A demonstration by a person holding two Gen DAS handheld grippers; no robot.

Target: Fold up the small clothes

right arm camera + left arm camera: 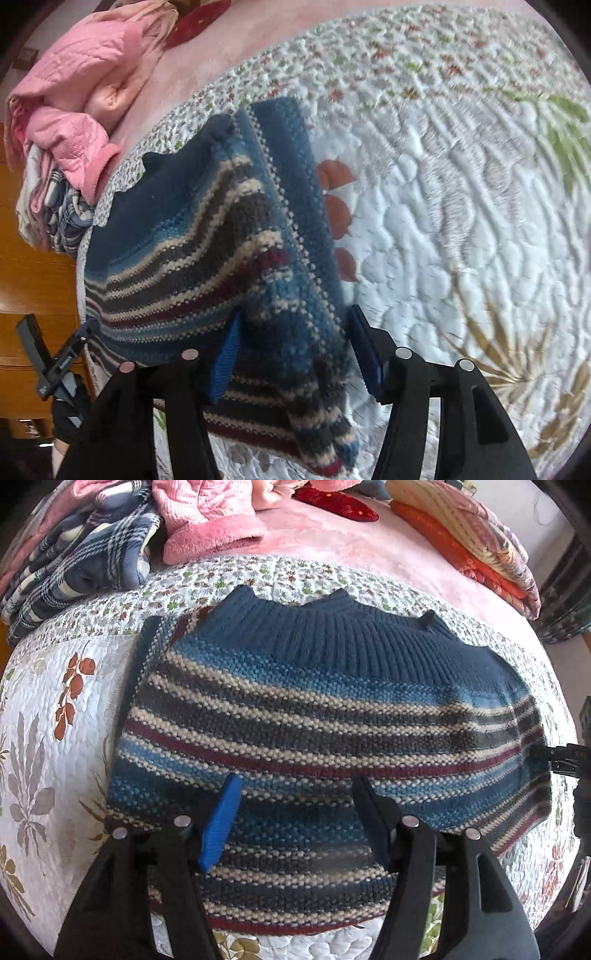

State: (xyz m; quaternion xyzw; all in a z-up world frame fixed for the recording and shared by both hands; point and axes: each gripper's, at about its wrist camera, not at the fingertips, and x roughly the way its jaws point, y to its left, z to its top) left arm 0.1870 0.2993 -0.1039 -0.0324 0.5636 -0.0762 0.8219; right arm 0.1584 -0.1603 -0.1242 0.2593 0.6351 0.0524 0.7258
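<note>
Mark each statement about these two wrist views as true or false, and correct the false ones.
1. The striped knit sweater lies on a quilted floral bedspread. True.
2. The left gripper is clamped shut on the sweater. False: its jaws stand wide apart above the knit.
3. The sweater's ribbed part is plain dark blue. True.
4. A pile of pink clothes sits beyond the sweater. True.
5. The right gripper points at bare wooden floor. False: its open jaws straddle an edge of the sweater over the bedspread.
6. The sweater is solid red. False: it has blue, cream, grey and maroon stripes.
</note>
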